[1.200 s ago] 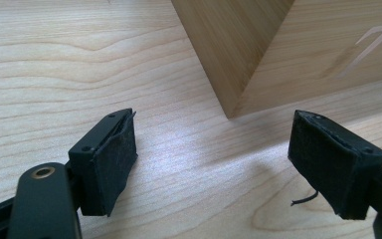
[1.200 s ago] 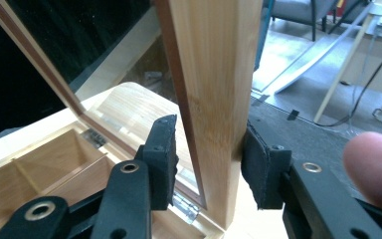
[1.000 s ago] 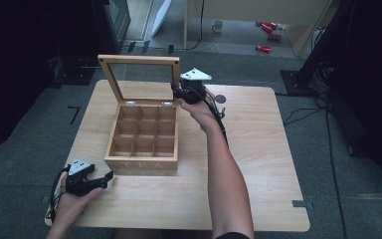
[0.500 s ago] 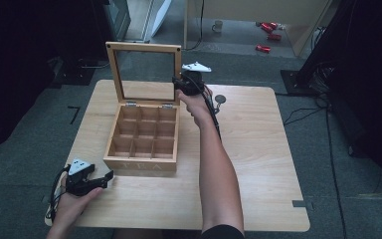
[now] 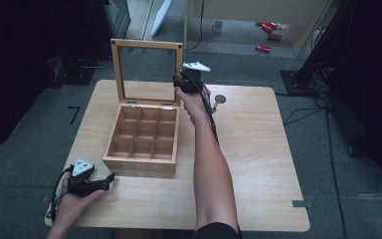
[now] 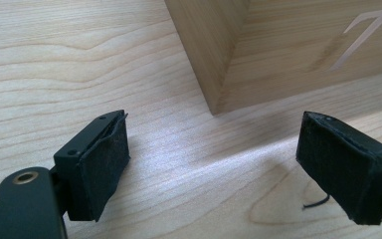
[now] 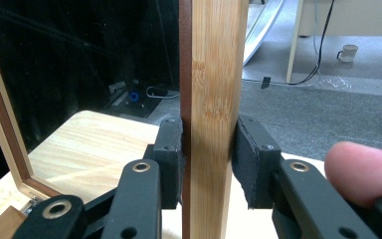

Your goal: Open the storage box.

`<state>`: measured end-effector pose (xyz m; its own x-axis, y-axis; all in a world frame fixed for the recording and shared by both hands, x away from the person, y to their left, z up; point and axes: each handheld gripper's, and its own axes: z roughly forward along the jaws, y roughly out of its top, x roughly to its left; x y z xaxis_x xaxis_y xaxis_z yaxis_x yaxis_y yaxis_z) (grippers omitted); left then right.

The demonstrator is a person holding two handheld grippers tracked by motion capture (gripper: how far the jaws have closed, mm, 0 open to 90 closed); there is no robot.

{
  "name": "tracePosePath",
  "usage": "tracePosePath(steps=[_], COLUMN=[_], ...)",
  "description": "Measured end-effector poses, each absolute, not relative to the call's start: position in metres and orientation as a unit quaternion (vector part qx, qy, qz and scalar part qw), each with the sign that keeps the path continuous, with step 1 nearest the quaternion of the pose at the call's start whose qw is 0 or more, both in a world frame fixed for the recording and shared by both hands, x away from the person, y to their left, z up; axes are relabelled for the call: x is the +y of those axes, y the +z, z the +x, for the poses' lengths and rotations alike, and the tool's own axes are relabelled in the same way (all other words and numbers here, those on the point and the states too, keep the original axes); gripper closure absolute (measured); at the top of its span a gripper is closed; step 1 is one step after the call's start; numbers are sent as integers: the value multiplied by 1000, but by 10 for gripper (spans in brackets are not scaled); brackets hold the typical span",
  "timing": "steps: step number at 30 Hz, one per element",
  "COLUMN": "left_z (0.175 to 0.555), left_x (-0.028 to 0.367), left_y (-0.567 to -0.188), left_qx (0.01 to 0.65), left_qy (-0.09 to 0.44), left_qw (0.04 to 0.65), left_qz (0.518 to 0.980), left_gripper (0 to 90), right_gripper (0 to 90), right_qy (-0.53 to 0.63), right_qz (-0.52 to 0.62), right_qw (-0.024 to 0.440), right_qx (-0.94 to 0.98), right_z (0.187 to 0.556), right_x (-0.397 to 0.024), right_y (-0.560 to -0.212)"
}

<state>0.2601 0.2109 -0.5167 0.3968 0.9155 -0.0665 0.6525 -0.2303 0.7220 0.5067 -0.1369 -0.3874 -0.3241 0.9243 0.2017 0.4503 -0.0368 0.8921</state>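
While right hand-held gripper clamps lid, box perhaps reads "TEA", left hand-held gripper wide.

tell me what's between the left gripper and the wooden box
Only bare tabletop: in the left gripper view the open left gripper faces the wooden box corner with nothing between them.

white mug and red cans on the grey floor beyond the wooden table
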Motion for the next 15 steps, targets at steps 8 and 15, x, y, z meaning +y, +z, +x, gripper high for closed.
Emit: tracePosePath(steps=[8, 15], left_z=[260, 260], left_x=[208, 208], left_y=[-517, -517], left_qx=[510, 510], left_qy=[197, 198], left_qw=[336, 335], left_qz=[767, 767], left_gripper=[133, 134], right_gripper=[662, 480], right_qy=[491, 476], right_qz=[532, 540], right_qw=[242, 244], right_qx=[647, 650], right_z=[508, 503], right_x=[-137, -134], right_y=[-388, -387])
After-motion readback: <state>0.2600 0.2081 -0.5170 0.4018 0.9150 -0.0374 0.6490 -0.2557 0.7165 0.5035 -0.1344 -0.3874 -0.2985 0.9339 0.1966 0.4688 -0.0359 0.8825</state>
